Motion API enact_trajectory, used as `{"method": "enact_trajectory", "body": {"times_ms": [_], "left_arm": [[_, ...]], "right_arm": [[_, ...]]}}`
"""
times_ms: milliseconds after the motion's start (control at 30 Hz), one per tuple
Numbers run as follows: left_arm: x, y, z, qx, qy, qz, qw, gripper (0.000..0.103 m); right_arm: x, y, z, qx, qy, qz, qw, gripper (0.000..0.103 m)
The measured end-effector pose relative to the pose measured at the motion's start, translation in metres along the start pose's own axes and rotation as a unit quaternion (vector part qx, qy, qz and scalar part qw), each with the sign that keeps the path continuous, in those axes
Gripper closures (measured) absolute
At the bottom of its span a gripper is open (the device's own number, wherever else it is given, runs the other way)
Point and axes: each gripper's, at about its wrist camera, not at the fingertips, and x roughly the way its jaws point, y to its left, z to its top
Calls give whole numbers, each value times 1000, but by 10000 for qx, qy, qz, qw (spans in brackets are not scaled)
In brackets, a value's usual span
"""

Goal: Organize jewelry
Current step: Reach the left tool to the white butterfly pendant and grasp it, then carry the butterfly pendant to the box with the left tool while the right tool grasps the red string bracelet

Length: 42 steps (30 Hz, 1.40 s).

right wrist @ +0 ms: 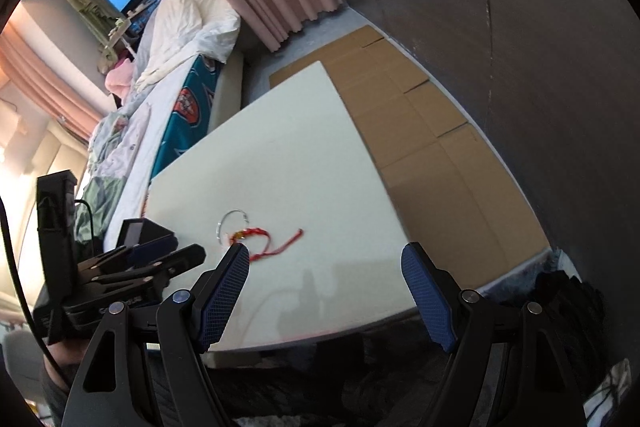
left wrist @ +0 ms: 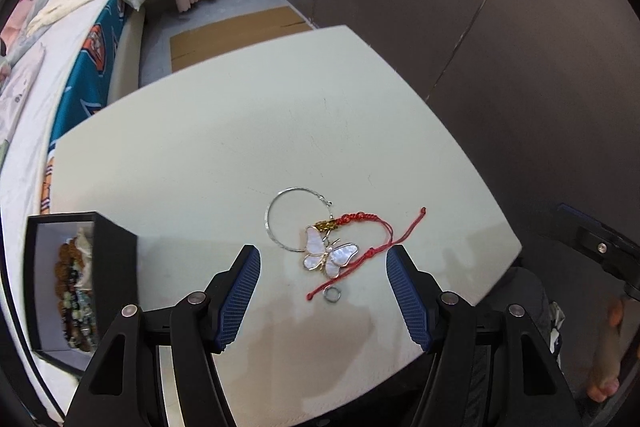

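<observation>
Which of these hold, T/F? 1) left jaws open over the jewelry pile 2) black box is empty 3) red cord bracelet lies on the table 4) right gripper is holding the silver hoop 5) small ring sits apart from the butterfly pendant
1) True: the left gripper has its jaws open over the pile.
2) False: the black box holds beaded bracelets.
3) True: the red cord bracelet lies on the table.
4) False: the right gripper is open and holds nothing; the silver hoop lies on the table.
5) True: the small ring sits apart from the butterfly pendant.
</observation>
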Motion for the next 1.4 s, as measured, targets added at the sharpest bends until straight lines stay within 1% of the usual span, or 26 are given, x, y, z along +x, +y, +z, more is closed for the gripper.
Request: {"method": "enact_trajectory", "body": {"times_ms": [167, 233, 400, 433, 500, 533, 567, 633, 667, 733, 900, 1133, 1200, 1333, 1400], "left_arm": [[19, -6, 1, -17, 74, 134, 9999, 36], [26, -8, 0, -25, 113, 131, 9998, 36], [38, -16, -2, 39, 106, 316, 9994, 37], [41, -18, -2, 49, 113, 358, 9993, 37], [47, -18, -4, 70, 152, 471, 9987, 43], [47, -18, -5, 63, 135, 489, 9987, 43], [46, -18, -6, 75, 65, 489, 9988, 46], [45, -18, -6, 96, 40, 478, 9988, 60], [44, -16, -5, 65, 53, 437, 9990, 61], [40, -11, -5, -47, 66, 268, 9996, 61], [18, 0, -4, -89, -81, 148, 9998, 61], [-6, 19, -7, -217, -231, 174, 9993, 61], [-14, 27, -9, -292, -295, 215, 9989, 61], [-27, 42, -17, -469, -371, 253, 9979, 61], [-33, 49, -22, -570, -400, 230, 9973, 61]], "right_arm": [[3, -12, 0, 89, 52, -70, 9999, 24], [4, -15, 0, 107, 61, -90, 9999, 24], [6, -18, 0, 107, 112, -151, 9998, 24], [7, -20, 1, 106, 118, -155, 9998, 24], [9, -20, 1, 110, 135, -168, 9997, 24], [10, -21, 1, 111, 144, -169, 9997, 24], [12, -20, 1, 106, 163, -168, 9997, 24], [14, -19, 1, 86, 192, -161, 9996, 24], [15, -17, 0, 77, 203, -161, 9996, 24], [18, -15, 0, 61, 222, -136, 9996, 24], [26, -6, 2, 29, 255, -26, 9997, 24], [44, 14, 1, -125, 347, 171, 9992, 24], [51, 19, 0, -165, 407, 222, 9988, 26], [68, 36, -3, -369, 608, 301, 9970, 41], [80, 45, -5, -454, 744, 299, 9958, 45]]}}
